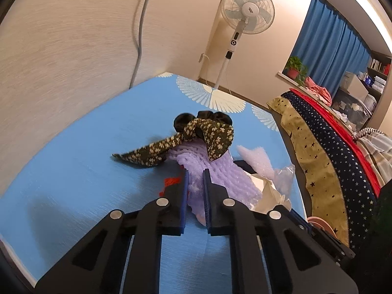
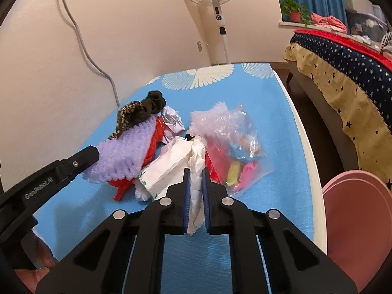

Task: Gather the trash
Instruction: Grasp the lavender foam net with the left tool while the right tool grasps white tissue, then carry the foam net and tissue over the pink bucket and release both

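Currently, on my blue table (image 2: 281, 122), left to right: left tongs (image 1: 196, 171), clamped on the lilac foam netting (image 1: 220, 174), whose near end sits between the blue pads. Floral cloth (image 1: 196, 137) draped over the netting's far end, black cloth (image 1: 186, 120) behind it. Red mesh (image 2: 156, 134) under the netting. Crumpled white paper (image 2: 171, 166) at the heap's centre; my right tongs (image 2: 195, 170) are clamped on its near fold. Bubble wrap (image 2: 210, 117) behind the paper. Clear bag (image 2: 242, 156) of coloured pieces touching the paper's right side. Pink bin (image 2: 355, 220) beside the table's right edge.
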